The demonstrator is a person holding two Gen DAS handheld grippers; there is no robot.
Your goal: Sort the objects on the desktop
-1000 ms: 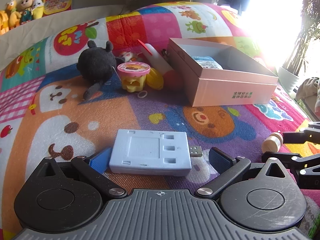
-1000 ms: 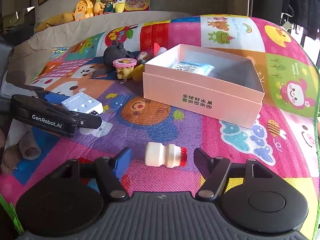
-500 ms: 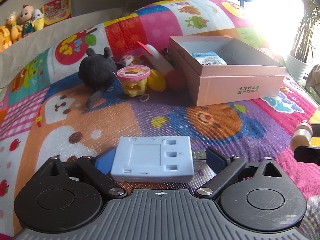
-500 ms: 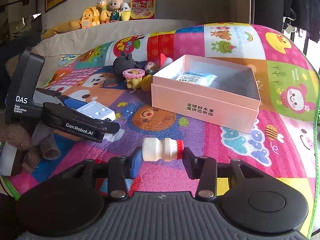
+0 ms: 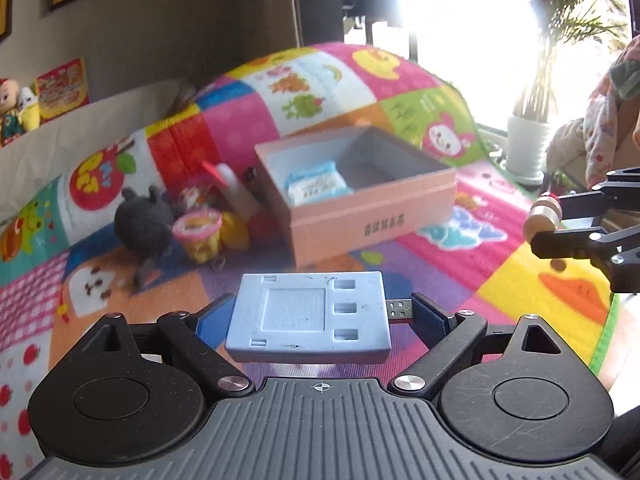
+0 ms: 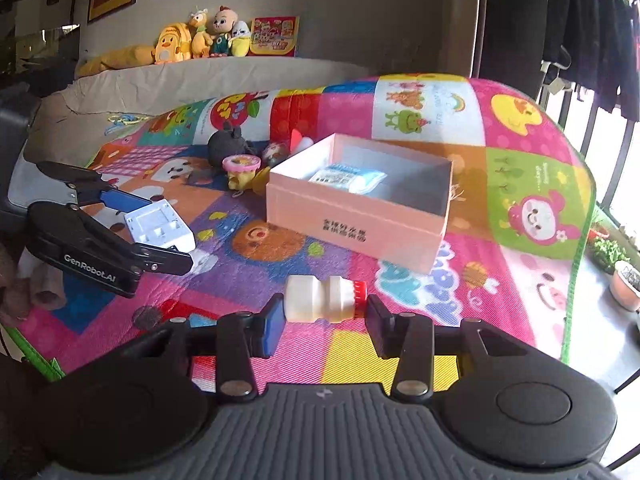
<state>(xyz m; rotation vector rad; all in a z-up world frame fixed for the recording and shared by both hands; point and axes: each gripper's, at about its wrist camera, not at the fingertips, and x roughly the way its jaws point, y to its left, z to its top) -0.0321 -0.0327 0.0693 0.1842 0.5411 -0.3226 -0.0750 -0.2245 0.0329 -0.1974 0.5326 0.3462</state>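
Observation:
My left gripper [image 5: 320,314] is shut on a pale blue USB card reader [image 5: 308,316] and holds it above the mat; it also shows in the right wrist view [image 6: 158,228]. My right gripper [image 6: 322,318] is shut on a small cream yogurt bottle with a red cap [image 6: 322,298], held sideways above the mat; the bottle shows at the right of the left wrist view [image 5: 544,216]. The open pink box [image 6: 352,220] stands ahead on the mat with a blue-white packet [image 6: 348,176] inside; the box is also in the left wrist view [image 5: 360,216].
Left of the box lie a dark plush toy [image 5: 142,220], a pink-and-yellow cup toy [image 5: 198,230], a yellow toy [image 5: 236,232] and a white bottle with a red tip [image 5: 236,188]. The colourful play mat [image 6: 532,184] ends at the right near potted plants [image 6: 624,280].
Both grippers have lifted their objects off the mat and risen. The right gripper closed on the yogurt bottle. The box now sits lower and farther in both views.

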